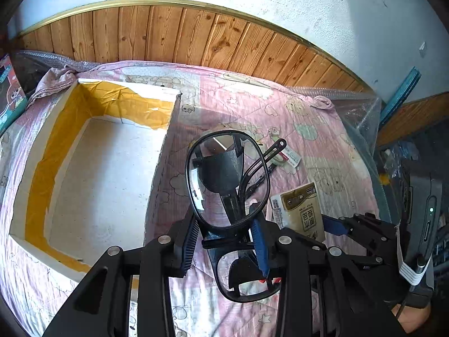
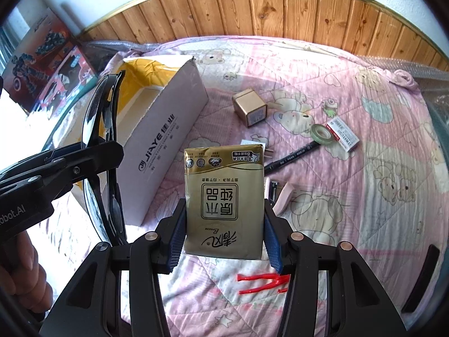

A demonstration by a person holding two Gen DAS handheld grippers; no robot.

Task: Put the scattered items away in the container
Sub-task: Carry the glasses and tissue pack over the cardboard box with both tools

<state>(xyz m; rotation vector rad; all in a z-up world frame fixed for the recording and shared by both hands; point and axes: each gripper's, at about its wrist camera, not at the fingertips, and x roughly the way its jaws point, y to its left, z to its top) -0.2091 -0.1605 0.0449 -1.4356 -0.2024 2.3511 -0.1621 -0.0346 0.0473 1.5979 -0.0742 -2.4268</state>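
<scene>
Two grippers are up over the pink quilt [image 2: 322, 64], each with something pinched. Left gripper [image 1: 224, 241] has its blue-padded fingers pressed onto the black-framed glasses [image 1: 227, 179], which stand on edge with one lens above the fingers and one below, just right of the open white box [image 1: 92, 174]. Right gripper [image 2: 224, 238] clamps the gold tissue pack [image 2: 224, 199] by its two sides, holding it upright above the bedding, near the box's printed outer wall. Scattered on the quilt beyond it lie a small gold carton [image 2: 249, 106], a roll of tape [image 2: 322, 134] touching a little white-and-red packet [image 2: 343, 134], a black pen [image 2: 291, 154], and a pink stapler [image 2: 283, 199]. A red plastic piece [image 2: 261, 282] lies under the right gripper.
</scene>
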